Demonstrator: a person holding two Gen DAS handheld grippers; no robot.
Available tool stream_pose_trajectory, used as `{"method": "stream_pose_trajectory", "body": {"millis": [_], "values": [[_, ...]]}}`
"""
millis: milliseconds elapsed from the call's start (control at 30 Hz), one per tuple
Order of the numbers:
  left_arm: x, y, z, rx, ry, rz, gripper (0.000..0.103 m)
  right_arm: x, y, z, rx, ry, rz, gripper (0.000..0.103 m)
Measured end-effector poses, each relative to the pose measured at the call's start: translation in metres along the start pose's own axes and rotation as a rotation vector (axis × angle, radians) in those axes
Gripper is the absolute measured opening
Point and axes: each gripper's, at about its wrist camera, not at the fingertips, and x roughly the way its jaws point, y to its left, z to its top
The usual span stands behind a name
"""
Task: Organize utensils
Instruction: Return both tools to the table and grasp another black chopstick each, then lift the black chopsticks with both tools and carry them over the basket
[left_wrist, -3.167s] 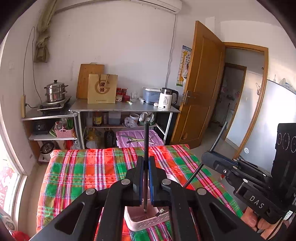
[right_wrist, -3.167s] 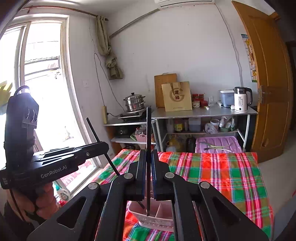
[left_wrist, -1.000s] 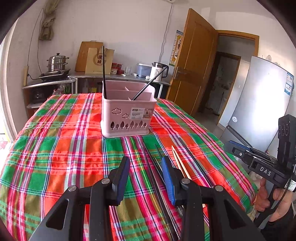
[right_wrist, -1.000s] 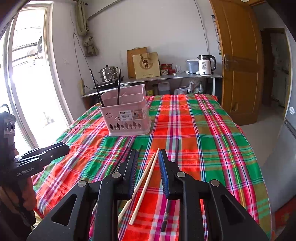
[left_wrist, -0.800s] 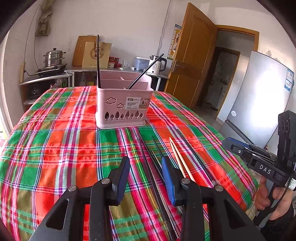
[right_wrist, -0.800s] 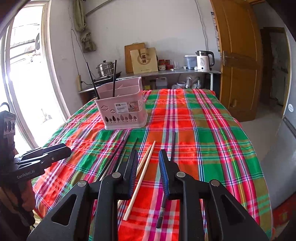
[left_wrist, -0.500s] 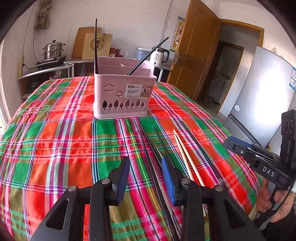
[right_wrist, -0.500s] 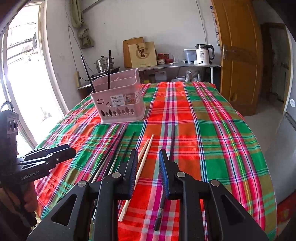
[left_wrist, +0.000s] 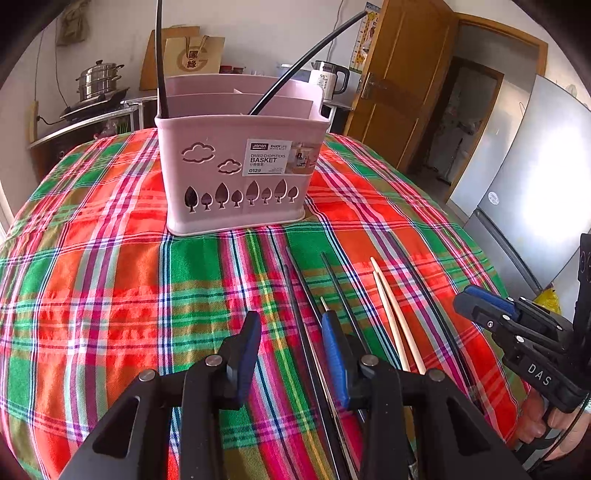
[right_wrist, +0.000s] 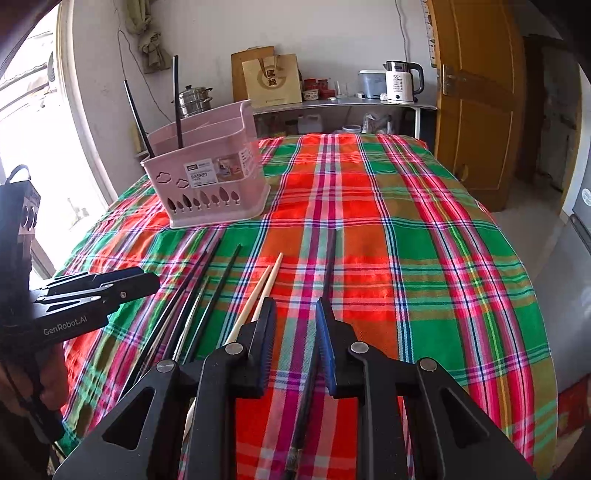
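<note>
You are between placements: two black chopsticks already stand in the basket (left_wrist: 240, 155), and the rest lie loose on the surface (left_wrist: 92, 280) on your side of it, so the step in hand is the next pick-up.

Going left to right from the basket: your left hand-held gripper (left_wrist: 291, 354) hangs low over the cloth in front of the basket, jaws spread wide and holding nothing. A black chopstick (left_wrist: 301, 295) runs into the gap beside its right finger, with a thin metal-tipped one just next to it. Right of those lie another black stick (left_wrist: 341, 291), then the wooden pair (left_wrist: 391, 306), then a lone black chopstick (right_wrist: 328, 266) farthest from the basket's front. Your right hand-held gripper (right_wrist: 295, 339) is over that last one, jaws parted and empty, the stick passing beneath the gap close to its right finger.

I judge the next move to be a drop onto one stick only on each side, centring it before you close; the left cluster is crowded, so a neighbour could come up with it.

The left view shows the basket's inner divider and which way the standing sticks lean. The right view shows the lone stick's whole length to its butt, and the left-hand bundle fanned apart, which the left view hides under its own fingers.
</note>
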Motion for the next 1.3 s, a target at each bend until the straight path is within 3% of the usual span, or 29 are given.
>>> {"method": "stream_pose_trajectory", "body": {"millis": [433,600,1133,1200,1233,1300], "values": [[0.046,-0.005,0.018,0.028,0.086,0.057,0.020,0.045,-0.018,0.014,0.006,0.093,-0.032,0.020],[0.049,-0.002,0.021,0.031,0.081,0.081,0.008,0.059,-0.020,0.020,0.003,0.125,-0.028,0.020],[0.048,0.006,0.023,0.051,0.113,0.122,0.008,0.070,-0.009,0.028,-0.072,0.153,-0.080,0.020],[0.050,0.002,0.024,0.075,0.122,0.137,0.008,0.072,-0.008,0.029,-0.074,0.156,-0.081,0.015],[0.051,0.000,0.025,0.084,0.125,0.143,0.008,0.072,-0.007,0.030,-0.072,0.158,-0.078,0.008],[0.052,-0.001,0.025,0.088,0.127,0.147,0.008,0.072,-0.008,0.031,-0.063,0.159,-0.074,0.007]]}}
